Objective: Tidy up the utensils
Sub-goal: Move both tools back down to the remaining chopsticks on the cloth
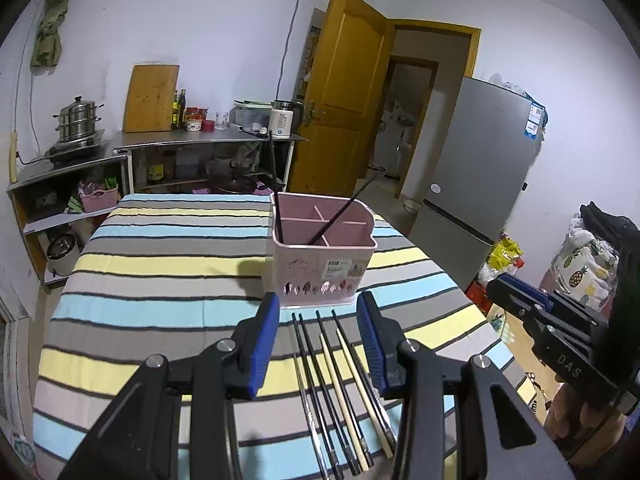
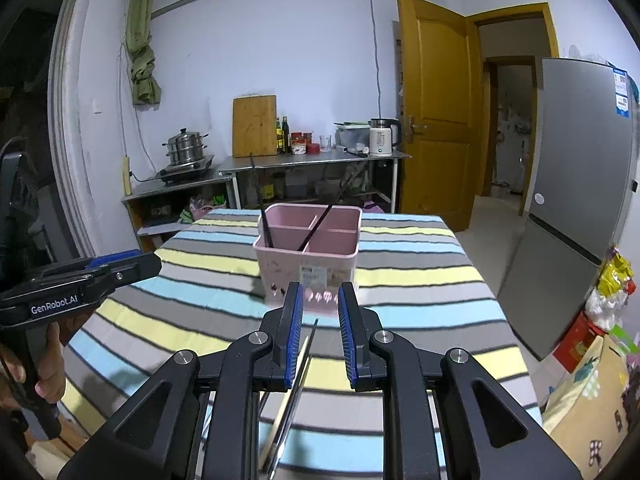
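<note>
A pink utensil holder [image 1: 322, 258] with several compartments stands on the striped tablecloth and holds two dark chopsticks [image 1: 332, 216]. It also shows in the right wrist view [image 2: 308, 258]. Several chopsticks [image 1: 340, 380], black and pale wood, lie on the cloth in front of the holder, between my left gripper's open blue-padded fingers. My left gripper [image 1: 318, 312] hovers just above them, empty. My right gripper [image 2: 319, 300] is open above the same chopsticks [image 2: 296, 384], which lie under its left finger. The right gripper also appears at the right edge of the left wrist view [image 1: 520, 296].
The table with the striped cloth [image 1: 160, 280] fills the foreground. Behind it stand steel shelves with a steamer pot [image 1: 78, 118], a cutting board [image 1: 151, 98], bottles and a kettle [image 1: 282, 118]. A wooden door [image 1: 340, 92] and a grey fridge [image 1: 476, 168] are to the right.
</note>
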Available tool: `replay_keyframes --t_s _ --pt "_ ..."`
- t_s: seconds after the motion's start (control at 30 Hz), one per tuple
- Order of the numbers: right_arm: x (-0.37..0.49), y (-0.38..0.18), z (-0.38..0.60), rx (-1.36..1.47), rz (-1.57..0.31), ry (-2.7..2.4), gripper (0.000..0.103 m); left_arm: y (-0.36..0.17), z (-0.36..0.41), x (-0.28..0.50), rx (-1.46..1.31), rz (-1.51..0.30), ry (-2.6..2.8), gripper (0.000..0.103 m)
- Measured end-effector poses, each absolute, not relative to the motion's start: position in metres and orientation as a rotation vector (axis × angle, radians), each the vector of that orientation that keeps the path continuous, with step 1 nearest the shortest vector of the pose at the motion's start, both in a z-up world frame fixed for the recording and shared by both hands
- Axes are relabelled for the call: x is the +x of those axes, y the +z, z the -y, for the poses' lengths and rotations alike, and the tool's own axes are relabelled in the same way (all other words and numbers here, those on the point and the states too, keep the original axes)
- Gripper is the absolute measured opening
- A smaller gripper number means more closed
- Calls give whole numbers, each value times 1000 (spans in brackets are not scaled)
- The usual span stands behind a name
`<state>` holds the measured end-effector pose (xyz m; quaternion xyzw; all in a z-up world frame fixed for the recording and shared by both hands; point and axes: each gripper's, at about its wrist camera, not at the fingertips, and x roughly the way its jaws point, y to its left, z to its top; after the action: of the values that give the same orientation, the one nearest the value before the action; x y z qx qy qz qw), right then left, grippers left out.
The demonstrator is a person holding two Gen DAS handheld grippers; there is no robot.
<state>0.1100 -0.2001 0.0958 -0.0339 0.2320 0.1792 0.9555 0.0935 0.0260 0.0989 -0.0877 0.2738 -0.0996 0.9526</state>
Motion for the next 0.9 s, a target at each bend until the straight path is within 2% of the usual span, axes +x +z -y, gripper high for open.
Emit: replay_keyframes --t_s 0.47,0.9 --pt "106 59 200 -61 -543 380 19 63 -20 82 -172 -609 -190 42" --pt "140 6 190 -19 -701 417 19 -7 -16 123 -187 -814 -181 42"
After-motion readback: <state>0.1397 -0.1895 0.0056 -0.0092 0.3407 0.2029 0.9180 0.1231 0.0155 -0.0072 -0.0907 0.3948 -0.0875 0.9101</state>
